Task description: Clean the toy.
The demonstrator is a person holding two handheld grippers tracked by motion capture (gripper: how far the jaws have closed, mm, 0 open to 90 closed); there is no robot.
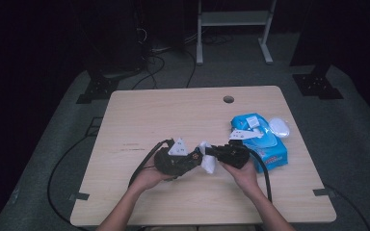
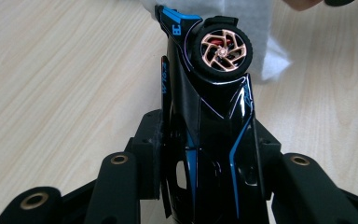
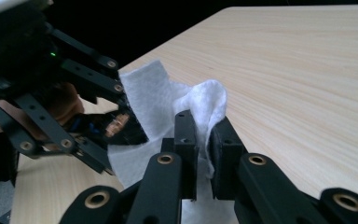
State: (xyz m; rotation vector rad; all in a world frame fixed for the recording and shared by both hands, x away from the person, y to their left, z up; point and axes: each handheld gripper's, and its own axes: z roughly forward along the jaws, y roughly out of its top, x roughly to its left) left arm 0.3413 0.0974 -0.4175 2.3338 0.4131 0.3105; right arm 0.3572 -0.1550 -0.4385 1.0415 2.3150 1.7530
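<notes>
A: The toy car (image 2: 209,116) sits clamped between the jaws of the left gripper (image 2: 205,154), nose pointing away from it, one copper-spoked wheel (image 2: 223,50) facing up at the camera. It hangs just above the table (image 1: 173,115), near the front edge and about midway across.

B: And the wipe (image 3: 168,107)?

A: Pinched in the right gripper (image 3: 204,154), whose jaws are pressed together on a fold of it. The rest of the sheet drapes against the car's far end.

B: What could go wrong from here?

A: Probably the wipe slipping. The pads hold only a thin fold, so a firm rub against the wheel or a sharp body edge might drag the sheet out of the pinch. It could also snag on the spokes and tear.

B: And the car itself?

A: It is glossy and narrow where it is gripped. A sideways push from the wiping hand might twist it between the pads, or pop it loose onto the table.

B: How are the hands placed?

A: In the high view both forearms come up from the bottom edge and angle inward. The left hand (image 1: 149,177) cups its gripper from below, jaws aimed rightward. The right hand (image 1: 244,174) holds its gripper aimed leftward, so the two tips meet at the wipe. The blue pack (image 1: 262,139) lies just beyond the right gripper.
</notes>
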